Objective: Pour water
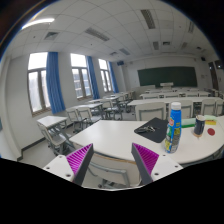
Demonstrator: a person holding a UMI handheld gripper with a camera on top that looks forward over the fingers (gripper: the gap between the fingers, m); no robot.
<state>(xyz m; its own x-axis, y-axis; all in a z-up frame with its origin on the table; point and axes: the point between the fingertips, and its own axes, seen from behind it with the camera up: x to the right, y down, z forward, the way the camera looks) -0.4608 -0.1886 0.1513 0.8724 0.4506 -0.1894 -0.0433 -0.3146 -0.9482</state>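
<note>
A tall clear bottle [175, 127] with a blue cap and a colourful label stands on the white table [120, 138], ahead and to the right of my fingers. Two cups [205, 125] stand beside it further right. A dark flat object [152, 129] lies on the table just left of the bottle. My gripper [113, 160] is open and empty, its purple pads [80, 158] wide apart, held above the near edge of the table and well short of the bottle.
This is a classroom with rows of white desks [95, 108] and chairs beyond the table. A chair [100, 172] shows below between my fingers. Windows with blue curtains [55, 80] line the left wall; a green blackboard [165, 75] is at the far wall.
</note>
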